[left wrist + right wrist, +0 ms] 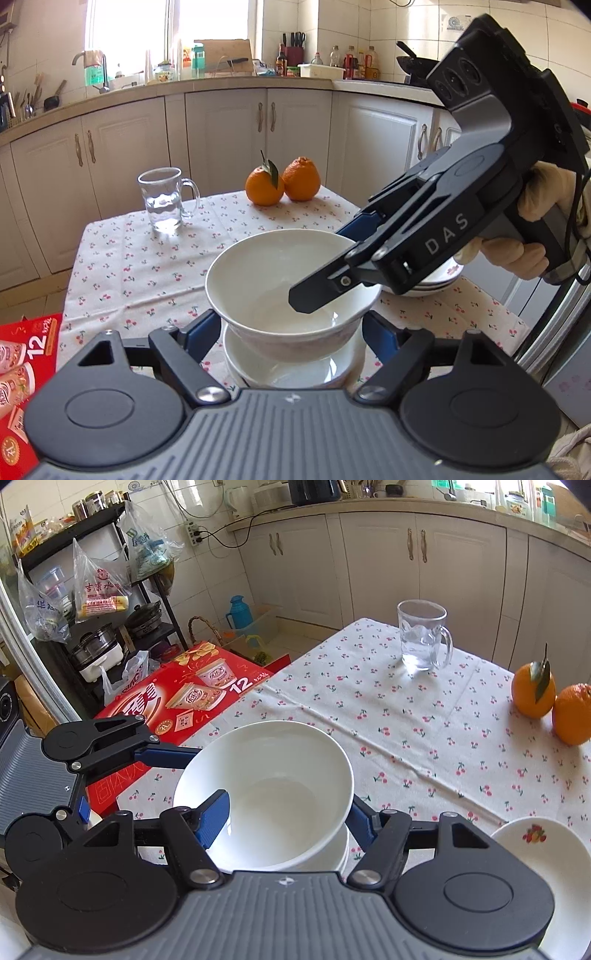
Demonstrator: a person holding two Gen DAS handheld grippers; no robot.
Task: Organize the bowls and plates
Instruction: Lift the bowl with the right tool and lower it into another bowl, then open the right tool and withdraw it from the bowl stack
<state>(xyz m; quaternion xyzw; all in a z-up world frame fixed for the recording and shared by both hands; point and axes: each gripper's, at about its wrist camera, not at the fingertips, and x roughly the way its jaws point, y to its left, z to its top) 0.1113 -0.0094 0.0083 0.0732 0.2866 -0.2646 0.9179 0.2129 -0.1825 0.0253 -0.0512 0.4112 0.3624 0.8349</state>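
Currently we hold one bowl (266,794) by its rim, right gripper (284,816) clamped, above nested bowls (288,373); left gripper (291,332) open around them; plates (546,853) at four o'clock, already stacked.

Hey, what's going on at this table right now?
A person with a gripper in each hand is stacking dishes. The right gripper pinches the rim of a white bowl, one finger inside it, holding it just over a stack of bowls. The left gripper straddles the bowl, open. A stack of plates sits beside it on the tablecloth.
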